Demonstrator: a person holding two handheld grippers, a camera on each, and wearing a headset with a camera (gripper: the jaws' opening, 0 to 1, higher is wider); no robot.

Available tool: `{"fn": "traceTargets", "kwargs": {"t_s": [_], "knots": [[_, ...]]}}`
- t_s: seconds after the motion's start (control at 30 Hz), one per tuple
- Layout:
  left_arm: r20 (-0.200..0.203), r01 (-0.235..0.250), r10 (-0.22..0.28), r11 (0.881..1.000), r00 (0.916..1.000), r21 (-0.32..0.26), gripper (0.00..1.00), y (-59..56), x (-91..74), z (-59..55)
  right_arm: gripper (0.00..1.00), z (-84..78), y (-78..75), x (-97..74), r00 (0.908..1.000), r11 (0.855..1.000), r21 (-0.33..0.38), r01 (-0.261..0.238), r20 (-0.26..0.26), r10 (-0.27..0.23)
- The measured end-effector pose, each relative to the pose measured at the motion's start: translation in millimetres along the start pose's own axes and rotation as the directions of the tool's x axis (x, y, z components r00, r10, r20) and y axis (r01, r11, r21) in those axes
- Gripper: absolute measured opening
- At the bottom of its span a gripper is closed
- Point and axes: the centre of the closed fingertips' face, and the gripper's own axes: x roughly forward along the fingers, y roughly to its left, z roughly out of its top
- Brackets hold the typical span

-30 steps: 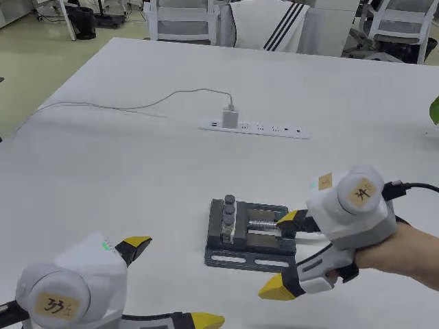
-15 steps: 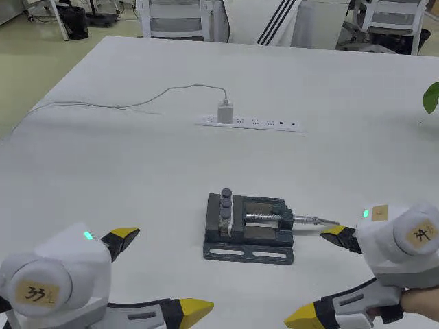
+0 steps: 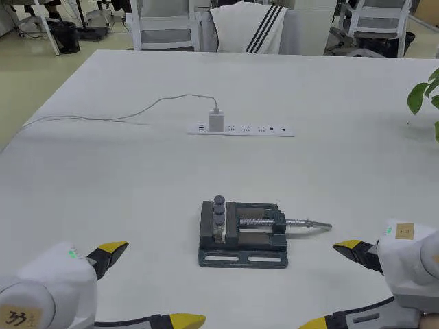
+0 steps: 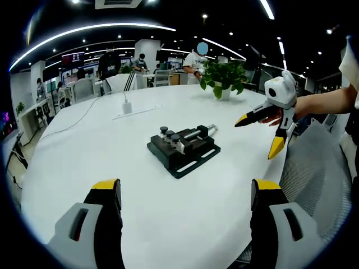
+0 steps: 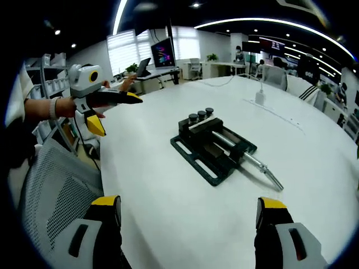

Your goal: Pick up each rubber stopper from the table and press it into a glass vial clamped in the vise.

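Note:
A dark vise (image 3: 241, 233) stands in the middle of the white table and clamps three glass vials (image 3: 219, 212) in a row, each topped with a dark stopper. My left gripper (image 3: 149, 284) hovers open near the front left edge, well short of the vise. My right gripper (image 3: 329, 284) is open at the front right, beside the vise's screw handle (image 3: 309, 223). The left gripper view looks between its empty jaws at the vise (image 4: 182, 148), the vials (image 4: 171, 134) and the right gripper (image 4: 258, 136). From the right gripper view, the vise (image 5: 216, 145), vials (image 5: 201, 116) and left gripper (image 5: 119, 116) show.
A white power strip (image 3: 240, 129) with a plugged charger (image 3: 216, 121) and a cable trailing left lies beyond the vise. Green plant leaves (image 3: 425, 96) reach in at the right edge. Chairs (image 3: 164, 24) stand along the table's far side.
The right gripper has pulled back from the vise's handle side to the lower right, toward the person. The left gripper has dropped lower and nearer too. The vise and vials have not moved.

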Motion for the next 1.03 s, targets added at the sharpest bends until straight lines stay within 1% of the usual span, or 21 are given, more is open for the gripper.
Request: {"fn": "traceTargets", "kwargs": {"t_s": [0.03,0.13,0.2,0.37,0.67,0.77,0.8,0.83,0.87,0.93,1.03], "knots": [[0.000,0.002,-0.002,1.000,1.0000,-0.001,0.95,-0.6,-0.1,-0.3,0.99,-1.0,0.6,-1.5,1.0000,1.000,0.010,0.004,0.003,-0.004],[-0.007,0.002,-0.002,1.000,1.0000,0.001,0.96,-1.9,-0.7,-1.9,0.99,-4.1,2.6,-4.1,1.0000,1.000,0.009,0.006,0.007,-0.006],[-0.001,0.000,0.000,1.000,1.0000,-0.002,0.96,-2.3,-1.9,-0.9,0.99,-6.0,2.5,-6.2,1.0000,1.000,0.011,0.008,0.005,-0.008],[-0.003,-0.006,0.006,1.000,1.0000,-0.008,0.96,-1.4,-3.9,-1.7,0.99,-5.3,-0.9,-10.0,0.9995,0.999,0.032,0.022,0.024,-0.023],[-0.014,0.000,0.000,1.000,0.9999,-0.011,0.96,-1.2,-0.5,-2.2,0.99,-6.8,-4.3,-14.4,0.9990,0.999,0.042,0.033,0.029,-0.034],[-0.016,0.000,0.000,1.000,0.9999,-0.004,0.96,0.5,1.1,-2.0,0.99,-7.1,-5.3,-16.0,0.9989,0.998,0.062,0.029,0.036,-0.032],[-0.019,-0.002,0.002,1.000,0.9998,-0.012,0.96,2.4,3.2,-2.8,0.99,-4.8,-6.4,-17.6,0.9979,0.997,0.072,0.032,0.054,-0.036],[-0.025,-0.002,0.002,1.000,0.9997,-0.016,0.96,3.1,4.2,-3.8,0.99,-4.5,-7.9,-19.0,0.9973,0.996,0.074,0.040,0.059,-0.045],[-0.025,-0.005,0.005,1.000,0.9997,-0.015,0.96,3.4,5.3,-3.4,0.99,-5.4,-10.3,-20.8,0.9966,0.996,0.077,0.053,0.060,-0.058],[-0.027,-0.008,0.008,1.000,0.9996,-0.022,0.96,5.2,6.6,-3.9,0.99,-7.6,-12.4,-22.9,0.9960,0.995,0.084,0.057,0.064,-0.063],[-0.025,-0.022,0.021,0.999,0.9995,-0.033,0.96,10.6,10.1,-4.9,0.99,-13.8,-16.3,-27.9,0.9940,0.991,0.115,0.066,0.079,-0.075]]}}
